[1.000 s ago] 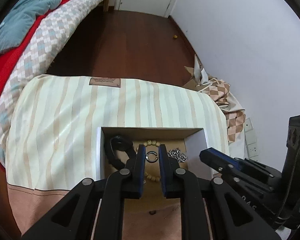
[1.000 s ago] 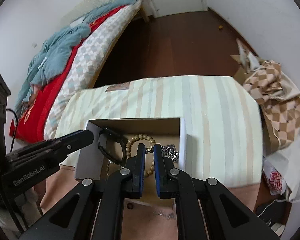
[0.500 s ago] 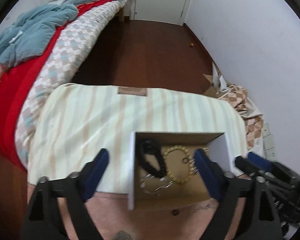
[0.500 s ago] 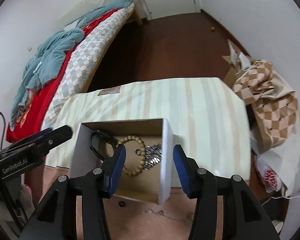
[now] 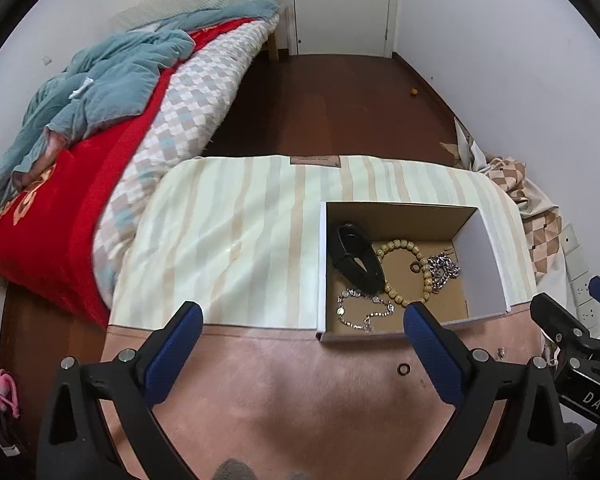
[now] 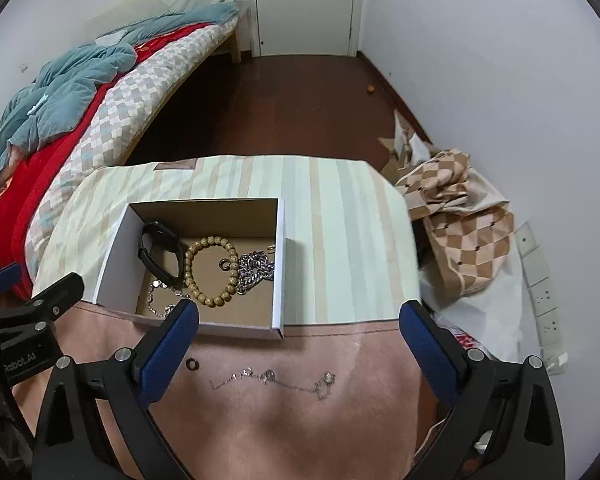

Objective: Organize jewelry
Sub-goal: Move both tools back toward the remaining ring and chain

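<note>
**Jewelry sorting, most pieces boxed, two still outside**

Left wrist view. My left gripper (image 5: 298, 318) has just been opening; its jaws now stand at their widest, with nothing between them. The cardboard box (image 5: 322, 264) sits on the striped cloth (image 5: 228, 236) near its front edge, toward the right corner. Inside lie a black band (image 5: 356, 258) against the left wall, a wooden bead bracelet (image 5: 406, 272) at the middle, a heavy silver chain (image 5: 442, 268) toward the right wall, a small dark ring (image 5: 415, 267) within the bead loop, and a fine silver bracelet (image 5: 362, 312) at the front. A second small ring (image 5: 403, 369) lies outside on the pink surface (image 5: 300, 400), just in front of the box.

Right wrist view. My right gripper (image 6: 298, 318) has likewise just been opening and is fully spread, holding nothing. A thin necklace (image 6: 276, 380) stretches across the pink surface in front of the box, well clear of it, with the loose ring near its left end.

Judgement: five pieces are stowed; the loose ring and thin necklace remain.
</note>
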A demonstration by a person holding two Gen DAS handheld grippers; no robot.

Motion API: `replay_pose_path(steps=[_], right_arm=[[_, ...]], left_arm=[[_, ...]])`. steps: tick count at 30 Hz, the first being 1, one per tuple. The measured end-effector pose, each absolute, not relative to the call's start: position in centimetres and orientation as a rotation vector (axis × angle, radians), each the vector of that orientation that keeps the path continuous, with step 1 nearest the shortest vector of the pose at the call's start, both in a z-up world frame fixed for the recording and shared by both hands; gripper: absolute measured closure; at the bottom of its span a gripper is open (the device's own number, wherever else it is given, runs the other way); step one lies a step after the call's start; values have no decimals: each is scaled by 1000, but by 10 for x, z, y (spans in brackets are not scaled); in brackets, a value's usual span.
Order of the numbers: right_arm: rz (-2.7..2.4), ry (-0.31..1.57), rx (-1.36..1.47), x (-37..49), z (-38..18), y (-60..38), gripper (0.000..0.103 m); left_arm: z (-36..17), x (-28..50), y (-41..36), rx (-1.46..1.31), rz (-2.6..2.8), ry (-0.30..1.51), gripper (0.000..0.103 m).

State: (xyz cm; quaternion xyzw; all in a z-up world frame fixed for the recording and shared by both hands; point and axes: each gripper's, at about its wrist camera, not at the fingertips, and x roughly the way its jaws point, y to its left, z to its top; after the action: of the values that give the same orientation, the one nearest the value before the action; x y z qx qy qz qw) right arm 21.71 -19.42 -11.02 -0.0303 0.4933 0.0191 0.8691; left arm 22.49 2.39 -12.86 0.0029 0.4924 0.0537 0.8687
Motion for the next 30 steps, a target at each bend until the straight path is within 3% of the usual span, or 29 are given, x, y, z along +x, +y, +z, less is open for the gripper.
replay_pose_path(steps=[16,30], right_arm=[[12,869,-49,135,-26,-196,0],[-10,828,7,106,-8,-216,0]], left_arm=[[-48,149,20,-9,128,861,1],[-36,121,3,-10,117,824,1]])
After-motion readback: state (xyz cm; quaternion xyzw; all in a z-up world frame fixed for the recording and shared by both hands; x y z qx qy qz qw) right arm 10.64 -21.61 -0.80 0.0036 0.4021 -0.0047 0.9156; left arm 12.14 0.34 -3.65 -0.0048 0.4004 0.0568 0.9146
